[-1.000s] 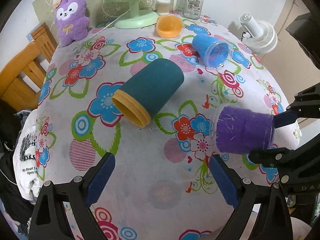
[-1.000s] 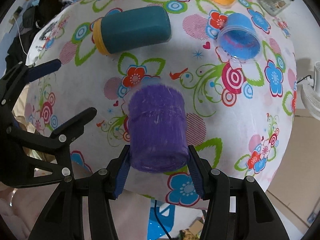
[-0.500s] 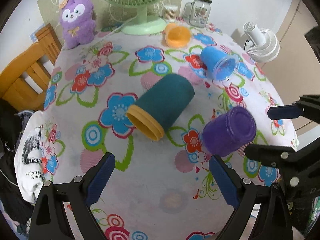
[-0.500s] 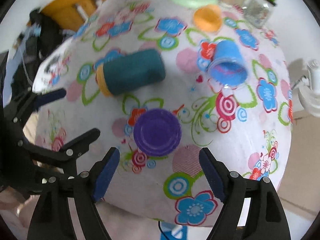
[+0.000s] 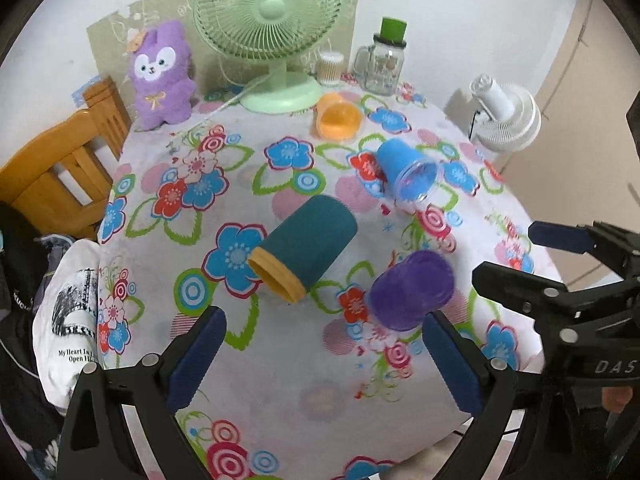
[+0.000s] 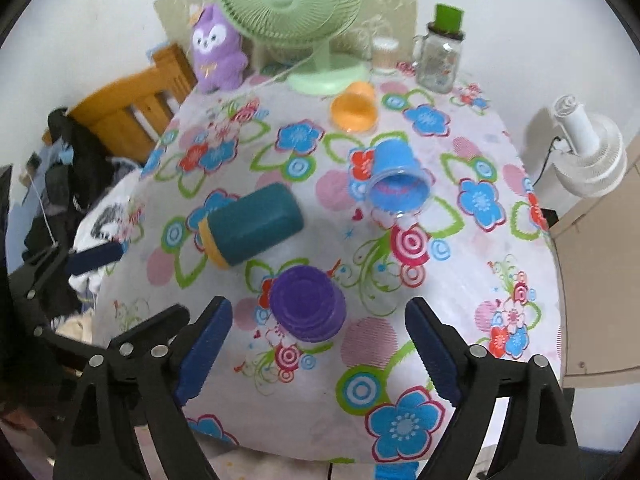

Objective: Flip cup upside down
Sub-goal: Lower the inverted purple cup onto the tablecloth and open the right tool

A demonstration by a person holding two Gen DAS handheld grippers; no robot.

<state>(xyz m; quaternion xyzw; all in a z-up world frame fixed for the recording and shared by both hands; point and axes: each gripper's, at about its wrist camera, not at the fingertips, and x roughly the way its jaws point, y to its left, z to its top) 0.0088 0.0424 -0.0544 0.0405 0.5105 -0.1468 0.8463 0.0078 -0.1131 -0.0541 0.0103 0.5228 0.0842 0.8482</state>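
The purple cup stands upside down on the flowered tablecloth, base up, near the table's front edge; it also shows in the right wrist view. My right gripper is open and empty, drawn back just in front of the cup. My left gripper is open and empty, with the purple cup beyond its right finger. A teal cup with a yellow rim lies on its side to the left of the purple cup. A blue cup and an orange cup lie on their sides farther back.
A green fan, a purple plush toy, a glass jar with a green lid and a small jar stand at the table's back. A white fan stands off the table's right side. A wooden chair stands at the left.
My right gripper turned the purple cup from lying sideways in its grip to base up, set it on the table, opened and drew back. Both cameras rose and pulled away.
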